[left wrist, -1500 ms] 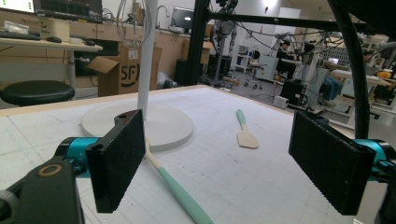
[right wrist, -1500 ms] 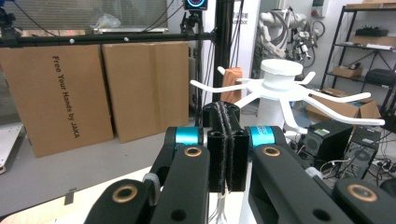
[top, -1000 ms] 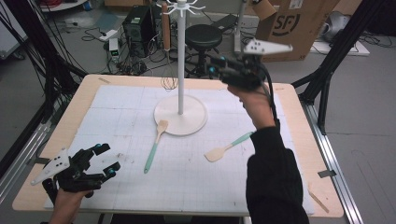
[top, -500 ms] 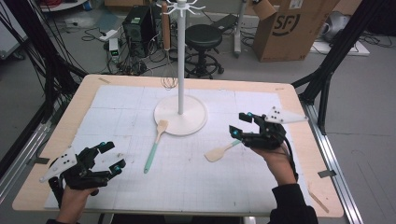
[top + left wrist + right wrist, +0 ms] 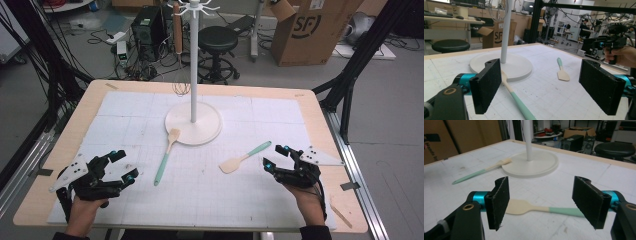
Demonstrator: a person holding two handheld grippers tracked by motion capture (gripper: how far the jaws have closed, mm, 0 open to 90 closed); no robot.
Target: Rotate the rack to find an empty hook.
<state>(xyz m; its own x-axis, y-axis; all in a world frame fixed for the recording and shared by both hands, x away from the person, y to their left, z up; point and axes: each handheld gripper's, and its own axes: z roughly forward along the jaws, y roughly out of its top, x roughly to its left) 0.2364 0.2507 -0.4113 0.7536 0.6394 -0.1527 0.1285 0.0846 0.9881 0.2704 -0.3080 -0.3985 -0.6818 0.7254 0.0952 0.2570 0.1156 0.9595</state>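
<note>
The right hand-held gripper (image 5: 276, 156) hangs just beside the right spatula (image 5: 243, 157), its jaws spread after opening, nothing pinched. That spatula lies flat on the table (image 5: 310, 107), green handle toward the far right, blade toward the near left. The left hand-held gripper (image 5: 124, 165) is spread and empty.

We count two spatulas on the table (image 5: 310, 107), both with a wooden blade and a mint-green handle: one spatula (image 5: 167, 156) lies with its blade touching the rim of the white stand (image 5: 193, 122), and the other spatula (image 5: 244, 157) lies to the right of that stand, apart from it. We see one such stand, a pole on a round base. We also count two grippers, a left gripper (image 5: 120, 166) and a right gripper (image 5: 276, 156), each in front of the stand near the table's front edge.
</note>
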